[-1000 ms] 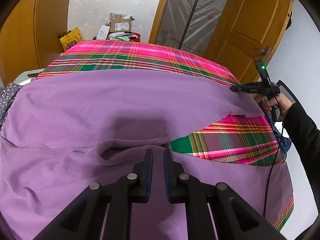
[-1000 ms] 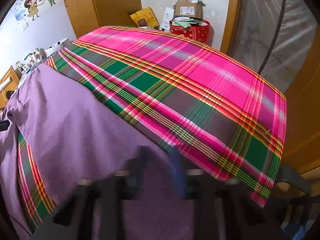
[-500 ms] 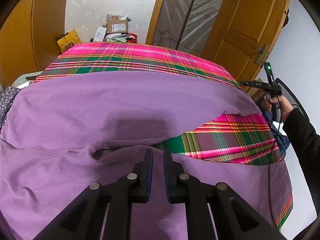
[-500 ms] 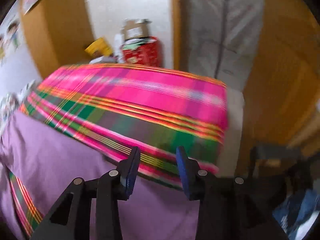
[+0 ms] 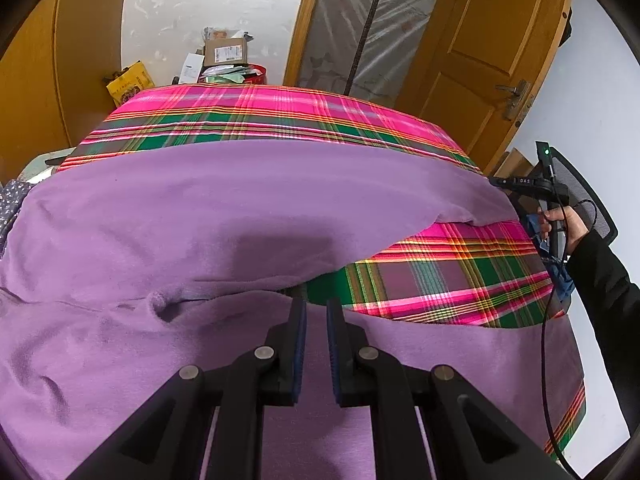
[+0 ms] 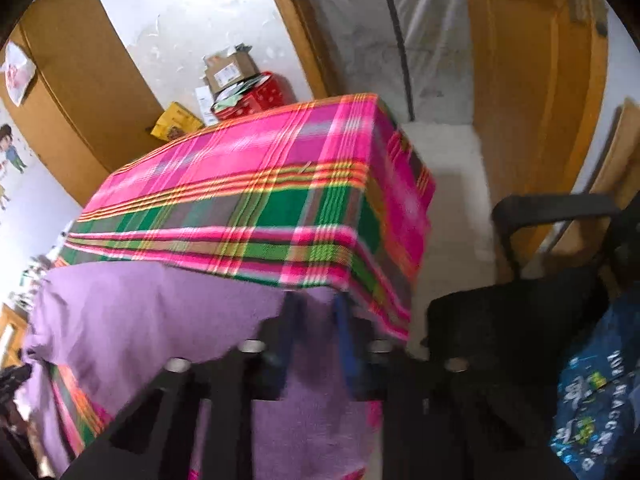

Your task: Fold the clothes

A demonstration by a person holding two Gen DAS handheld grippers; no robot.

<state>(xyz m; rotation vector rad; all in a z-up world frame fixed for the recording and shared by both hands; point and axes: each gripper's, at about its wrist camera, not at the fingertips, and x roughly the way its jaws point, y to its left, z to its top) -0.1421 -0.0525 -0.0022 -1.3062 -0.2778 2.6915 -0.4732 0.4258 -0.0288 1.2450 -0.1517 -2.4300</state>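
left wrist view shows the left gripper (image 5: 316,308) clenched on a fold of the purple garment (image 5: 248,208) spread beyond its jaws over the plaid cloth (image 5: 280,116), while the right gripper (image 6: 316,316) has just been closing, its blurred jaws over the garment's corner, grip unclear.

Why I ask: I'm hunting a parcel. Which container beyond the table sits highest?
The brown cardboard box with the white label: it rests on top of the red tub, while the yellow package stands lower to the left.

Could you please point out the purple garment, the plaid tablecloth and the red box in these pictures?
purple garment (image 5: 248,200): left wrist view, middle of its folded-over upper layer.
plaid tablecloth (image 5: 452,272): left wrist view, patch left bare between garment layers.
red box (image 6: 264,94): right wrist view, its side.
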